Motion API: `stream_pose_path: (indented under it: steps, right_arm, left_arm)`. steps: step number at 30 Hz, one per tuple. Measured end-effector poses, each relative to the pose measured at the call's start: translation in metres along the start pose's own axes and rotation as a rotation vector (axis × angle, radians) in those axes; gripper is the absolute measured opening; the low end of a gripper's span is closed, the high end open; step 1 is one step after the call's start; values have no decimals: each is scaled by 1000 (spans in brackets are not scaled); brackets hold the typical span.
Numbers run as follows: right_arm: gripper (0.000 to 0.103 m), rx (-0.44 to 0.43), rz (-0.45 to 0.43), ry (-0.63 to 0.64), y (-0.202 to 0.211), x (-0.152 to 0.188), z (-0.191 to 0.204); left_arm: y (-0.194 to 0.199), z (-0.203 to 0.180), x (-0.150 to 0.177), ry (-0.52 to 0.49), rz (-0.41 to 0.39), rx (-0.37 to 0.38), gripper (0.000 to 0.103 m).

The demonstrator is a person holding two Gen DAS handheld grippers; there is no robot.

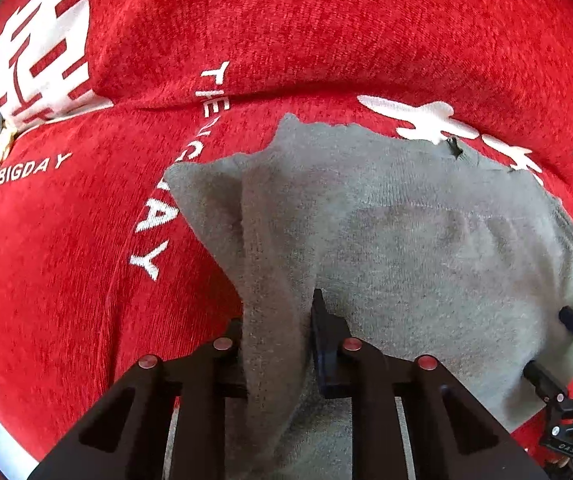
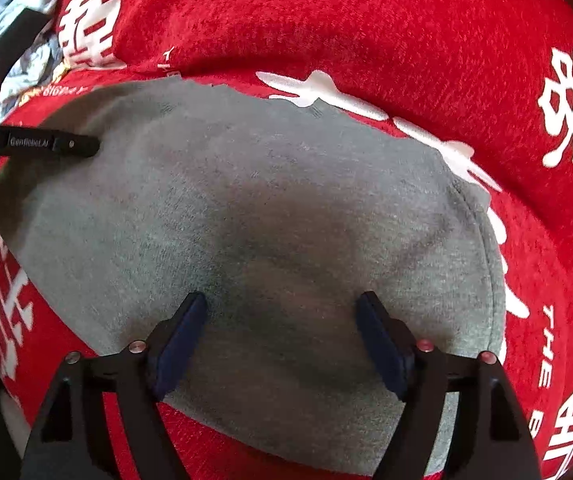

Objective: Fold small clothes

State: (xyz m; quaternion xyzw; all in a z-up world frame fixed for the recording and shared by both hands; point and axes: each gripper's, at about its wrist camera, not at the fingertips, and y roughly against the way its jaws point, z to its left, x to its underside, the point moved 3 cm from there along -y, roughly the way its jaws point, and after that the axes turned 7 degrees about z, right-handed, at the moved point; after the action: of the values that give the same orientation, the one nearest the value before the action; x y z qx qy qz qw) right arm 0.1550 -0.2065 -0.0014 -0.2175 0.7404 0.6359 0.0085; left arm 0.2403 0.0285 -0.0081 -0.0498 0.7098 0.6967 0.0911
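Pinching a fold of grey garment (image 1: 426, 240), left gripper (image 1: 276, 344); right gripper (image 2: 282, 340) hovers spread above it.

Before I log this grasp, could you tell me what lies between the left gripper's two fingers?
In the left wrist view, a raised fold of the grey garment runs up between the left gripper fingers, which are shut on it.

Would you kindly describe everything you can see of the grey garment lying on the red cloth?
The grey garment is a small piece of soft, fuzzy knit with a stitched hem along its right edge. It lies mostly flat on the red cloth printed with white lettering. The left gripper pinches a raised fold of its left edge, while the right gripper hovers open over its middle.
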Motion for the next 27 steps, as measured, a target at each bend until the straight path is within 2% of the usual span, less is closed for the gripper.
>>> stream_pose_path:
  steps: [7, 12, 17, 20, 23, 25, 27]
  right_arm:
    - [81, -24, -57, -73, 29, 3, -17]
    - [81, -71, -110, -149, 49, 18, -43]
    - [81, -136, -147, -241, 62, 38, -77]
    - [81, -180, -169, -296, 67, 55, -99]
    - [81, -228, -188, -342, 71, 68, -116]
    - [81, -256, -200, -378, 73, 79, -129]
    - [81, -283, -202, -421, 71, 90, -139]
  left_arm:
    - [27, -13, -6, 28, -6, 0, 19]
    - [60, -56, -13, -12, -20, -70, 18]
    - [84, -131, -21, -77, -39, -143, 16]
    - [84, -197, -23, -135, -41, -185, 14]
    - [67, -255, -20, -177, -3, -186, 14]
    - [45, -295, -15, -213, 18, -215, 14]
    - [20, -319, -8, -237, 61, -226, 14]
